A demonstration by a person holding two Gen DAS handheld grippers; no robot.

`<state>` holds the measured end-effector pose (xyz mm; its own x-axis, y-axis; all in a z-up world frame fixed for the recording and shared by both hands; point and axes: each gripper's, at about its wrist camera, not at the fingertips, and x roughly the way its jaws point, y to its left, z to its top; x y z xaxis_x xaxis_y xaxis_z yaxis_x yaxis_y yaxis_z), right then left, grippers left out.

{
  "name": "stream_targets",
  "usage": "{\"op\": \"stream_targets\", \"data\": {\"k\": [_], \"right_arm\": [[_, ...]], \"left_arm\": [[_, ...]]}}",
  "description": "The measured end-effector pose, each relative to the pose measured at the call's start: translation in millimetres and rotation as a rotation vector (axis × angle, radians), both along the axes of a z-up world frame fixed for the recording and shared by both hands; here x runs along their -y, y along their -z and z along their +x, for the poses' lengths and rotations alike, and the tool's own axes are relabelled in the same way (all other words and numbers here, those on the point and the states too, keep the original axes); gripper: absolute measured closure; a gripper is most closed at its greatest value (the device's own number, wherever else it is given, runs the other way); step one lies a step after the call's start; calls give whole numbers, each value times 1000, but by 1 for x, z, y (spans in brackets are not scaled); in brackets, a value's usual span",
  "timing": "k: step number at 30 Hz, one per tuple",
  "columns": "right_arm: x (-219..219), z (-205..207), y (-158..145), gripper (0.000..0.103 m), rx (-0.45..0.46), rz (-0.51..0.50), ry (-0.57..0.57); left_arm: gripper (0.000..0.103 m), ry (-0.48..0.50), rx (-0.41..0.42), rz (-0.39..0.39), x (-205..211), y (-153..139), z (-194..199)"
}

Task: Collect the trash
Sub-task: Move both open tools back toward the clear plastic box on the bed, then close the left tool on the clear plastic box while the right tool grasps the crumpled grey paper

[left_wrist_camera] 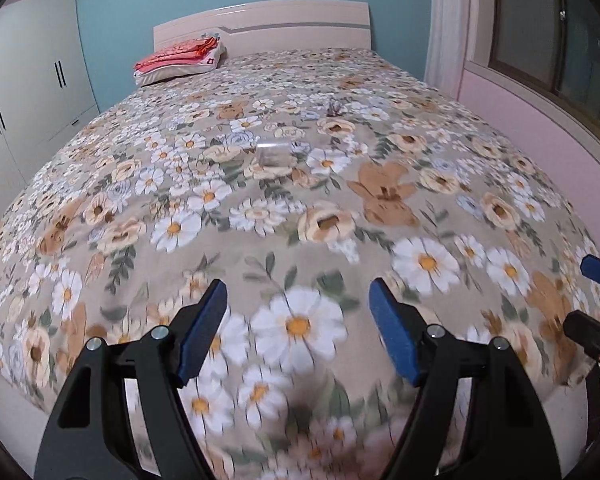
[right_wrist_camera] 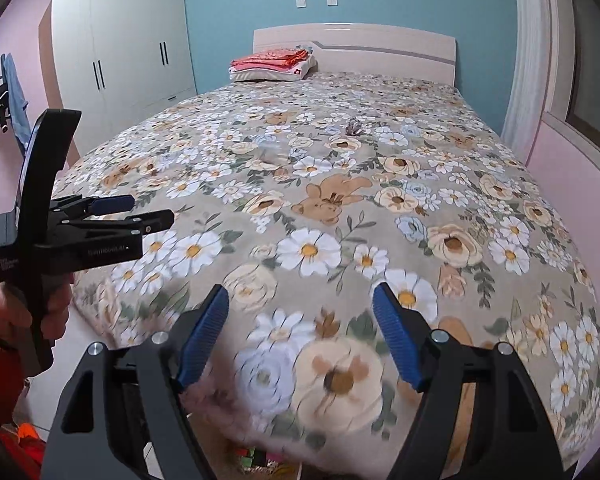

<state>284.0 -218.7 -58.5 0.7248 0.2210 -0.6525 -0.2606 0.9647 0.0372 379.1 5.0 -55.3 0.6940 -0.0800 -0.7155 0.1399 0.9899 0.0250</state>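
A bed with a flowered cover (left_wrist_camera: 300, 208) fills both views. A clear plastic cup or wrapper (left_wrist_camera: 274, 153) lies near the middle of the bed; it also shows in the right wrist view (right_wrist_camera: 271, 151). A small crumpled grey scrap (left_wrist_camera: 335, 107) lies farther back, and shows in the right wrist view (right_wrist_camera: 354, 127). My left gripper (left_wrist_camera: 298, 316) is open and empty above the foot of the bed. My right gripper (right_wrist_camera: 300, 320) is open and empty beside it. The left gripper shows from the side in the right wrist view (right_wrist_camera: 148, 214).
A pillow with folded red cloth (left_wrist_camera: 180, 60) lies by the headboard (left_wrist_camera: 268, 26). A white wardrobe (right_wrist_camera: 120, 56) stands left of the bed. A pink wall with a window (left_wrist_camera: 540, 92) runs along the right side. Small coloured items lie on the floor (right_wrist_camera: 256, 460).
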Motion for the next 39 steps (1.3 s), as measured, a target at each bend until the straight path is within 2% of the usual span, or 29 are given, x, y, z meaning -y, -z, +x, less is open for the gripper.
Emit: {"op": "stream_targets", "data": {"k": [12, 17, 23, 25, 31, 39], "right_arm": [[1, 124, 3, 26, -11, -11, 14], [-4, 192, 13, 26, -31, -21, 18], [-10, 257, 24, 26, -54, -22, 31], [-9, 290, 30, 26, -77, -6, 49], [-6, 364, 41, 24, -106, 38, 85], [-19, 466, 57, 21, -117, 30, 137]], "left_arm": [[30, -33, -28, -14, -5, 12, 124], [30, -49, -65, -40, -9, 30, 183], [30, -49, -85, -31, -6, 50, 243], [30, -55, -95, -38, -6, 60, 263], [30, -61, -111, -44, -9, 78, 305], [30, -64, -112, -77, -11, 93, 337]]}}
